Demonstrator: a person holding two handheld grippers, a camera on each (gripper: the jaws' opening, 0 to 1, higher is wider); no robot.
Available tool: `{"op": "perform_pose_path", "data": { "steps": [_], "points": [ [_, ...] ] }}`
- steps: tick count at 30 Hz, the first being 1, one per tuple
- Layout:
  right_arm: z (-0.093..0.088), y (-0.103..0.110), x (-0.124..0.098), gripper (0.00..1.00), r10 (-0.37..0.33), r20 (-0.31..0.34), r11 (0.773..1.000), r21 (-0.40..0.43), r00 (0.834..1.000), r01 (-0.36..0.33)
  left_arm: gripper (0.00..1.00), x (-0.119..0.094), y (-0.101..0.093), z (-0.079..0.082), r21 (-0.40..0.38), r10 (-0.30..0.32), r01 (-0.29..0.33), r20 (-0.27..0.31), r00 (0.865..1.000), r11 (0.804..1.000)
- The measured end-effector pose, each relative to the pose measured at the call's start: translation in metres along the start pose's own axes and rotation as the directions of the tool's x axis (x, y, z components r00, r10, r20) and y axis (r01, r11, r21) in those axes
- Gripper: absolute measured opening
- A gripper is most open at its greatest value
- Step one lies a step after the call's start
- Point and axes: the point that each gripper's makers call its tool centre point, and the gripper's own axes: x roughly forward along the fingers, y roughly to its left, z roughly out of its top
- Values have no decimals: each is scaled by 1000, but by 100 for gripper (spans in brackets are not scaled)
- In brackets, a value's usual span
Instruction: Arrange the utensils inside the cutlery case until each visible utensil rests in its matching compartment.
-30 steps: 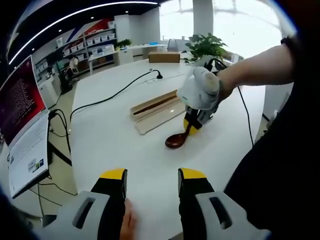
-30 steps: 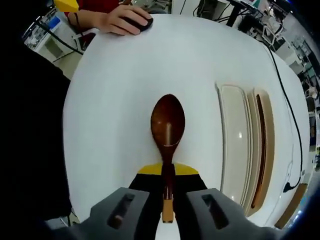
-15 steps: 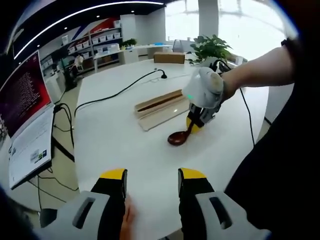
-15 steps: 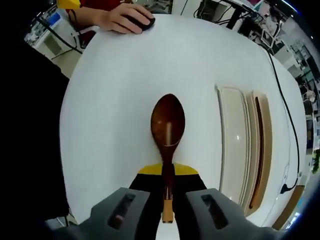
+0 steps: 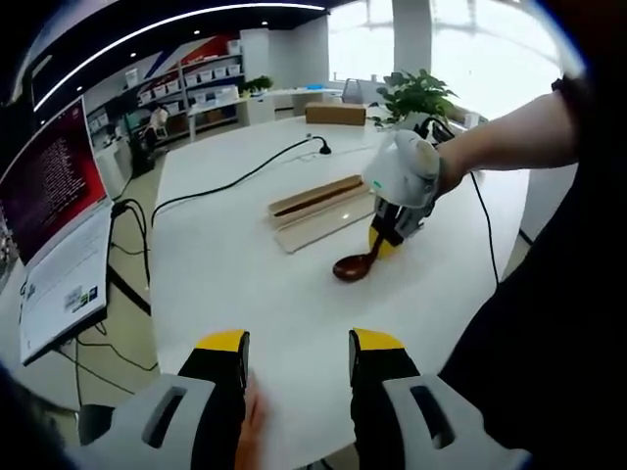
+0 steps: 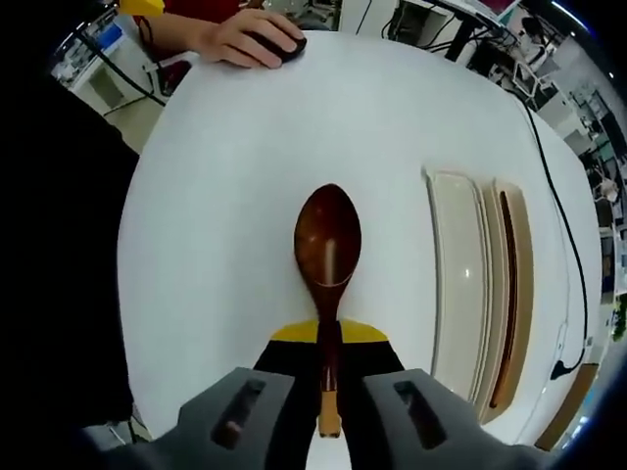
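Fingers of the right gripper [image 6: 328, 338] are closed on the handle of a dark wooden spoon [image 6: 328, 245], whose bowl reaches out ahead of the yellow tips over the white tabletop [image 6: 216, 196]; whether the bowl touches the surface or hangs just above it cannot be told. To the right of those fingers lies the cutlery case [image 6: 460, 284], open, with a pale empty tray nearest the spoon and beside it a second half [image 6: 514, 294] carrying a long dark piece in a narrow slot, possibly chopsticks. Far ahead of the fingers, at the tabletop's far edge, a person's hand [image 6: 240, 39] rests on a black mouse [image 6: 279, 41].

In the left gripper view, the left gripper [image 5: 297, 343] hovers near the tabletop's near edge with its fingers parted and nothing between them. Well ahead of them, the right gripper [image 5: 387, 233] holds the spoon [image 5: 355, 266] just beside the case [image 5: 318, 211]. A black cable [image 5: 235, 181] runs across the tabletop beyond. Off to the left a monitor [image 5: 49, 186] shows lines of text too small to read.
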Motion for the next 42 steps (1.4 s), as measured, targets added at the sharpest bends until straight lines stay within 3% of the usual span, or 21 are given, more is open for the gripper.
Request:
{"op": "perform_pose_path", "data": {
  "steps": [10, 42],
  "points": [
    [7, -2, -8, 0, -8, 37, 1000, 6, 999, 8, 42, -2, -1, -1, 4, -2, 2, 1, 1000, 1000],
    [-4, -12, -38, 0, -56, 53, 998, 22, 997, 55, 42, 0, -4, 7, 42, -25, 24, 16, 1000, 999]
  ]
}}
